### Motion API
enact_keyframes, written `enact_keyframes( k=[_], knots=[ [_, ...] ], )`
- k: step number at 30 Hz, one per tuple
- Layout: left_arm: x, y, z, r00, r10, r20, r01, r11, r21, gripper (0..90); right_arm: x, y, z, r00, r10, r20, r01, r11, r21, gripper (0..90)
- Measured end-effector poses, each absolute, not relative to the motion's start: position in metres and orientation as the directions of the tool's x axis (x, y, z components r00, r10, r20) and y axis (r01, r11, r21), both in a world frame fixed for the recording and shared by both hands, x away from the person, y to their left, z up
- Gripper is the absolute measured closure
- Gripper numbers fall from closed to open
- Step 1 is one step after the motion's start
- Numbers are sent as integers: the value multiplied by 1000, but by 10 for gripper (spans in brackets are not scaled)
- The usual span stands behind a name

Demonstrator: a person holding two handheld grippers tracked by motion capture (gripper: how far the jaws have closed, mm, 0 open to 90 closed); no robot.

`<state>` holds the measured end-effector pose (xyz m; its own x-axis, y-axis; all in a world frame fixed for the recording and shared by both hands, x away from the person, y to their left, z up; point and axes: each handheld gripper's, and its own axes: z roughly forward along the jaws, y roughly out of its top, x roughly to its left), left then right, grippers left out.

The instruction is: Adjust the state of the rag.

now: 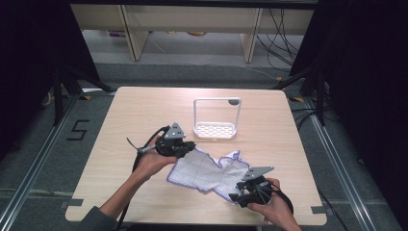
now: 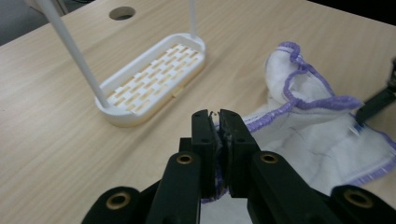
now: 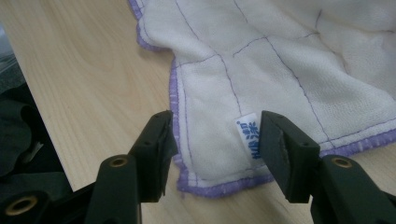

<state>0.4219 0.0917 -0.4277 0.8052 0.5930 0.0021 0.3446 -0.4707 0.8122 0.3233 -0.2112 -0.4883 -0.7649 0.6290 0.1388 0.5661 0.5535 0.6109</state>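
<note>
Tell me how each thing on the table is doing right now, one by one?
Cloth: lying rumpled on the table, one edge pinched.
Left gripper: shut on the cloth's edge.
Right gripper: open, jaws either side of the cloth's corner with the small label, not yet closed.
Rack: standing upright, tray empty, apart from the cloth.
Table: bare wood around these things.

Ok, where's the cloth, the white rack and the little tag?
cloth [image 1: 204, 171]: high view, middle of its white part.
white rack [image 1: 215, 131]: high view, its slotted base.
little tag [image 3: 248, 137]: right gripper view, the tag's printed face.
</note>
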Motion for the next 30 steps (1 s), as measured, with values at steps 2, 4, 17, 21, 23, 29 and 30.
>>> enact_keyframes(
  k=[2, 4, 17, 21, 23, 29, 30],
  knots=[
    [434, 92, -432, 786, 618, -3, 366, -462, 808, 844, 325, -209, -494, -772, 625, 115, 546, 560, 623, 480],
    [441, 93, -436, 775, 631, -14, 384, -454, 804, 843, 325, -206, -497, -765, 632, 122, 567, 572, 593, 495],
    [452, 112, -441, 752, 659, -6, 420, -472, 775, 842, 303, -225, -494, -843, 533, 70, 474, 675, 566, 891],
    [462, 111, -452, 751, 660, -9, 450, -501, 740, 841, 289, -249, -492, -837, 537, 107, 494, 657, 569, 892],
    [469, 110, -464, 747, 664, -24, 482, -515, 709, 840, 290, -252, -491, -839, 533, 108, 491, 658, 570, 891],
    [476, 124, -484, 725, 687, -33, 531, -529, 662, 761, 290, -249, -492, -836, 530, 143, 505, 639, 580, 821],
    [475, 127, -486, 719, 694, -52, 537, -506, 675, 703, 293, -249, -493, -839, 529, 124, 491, 640, 591, 798]
  ],
)
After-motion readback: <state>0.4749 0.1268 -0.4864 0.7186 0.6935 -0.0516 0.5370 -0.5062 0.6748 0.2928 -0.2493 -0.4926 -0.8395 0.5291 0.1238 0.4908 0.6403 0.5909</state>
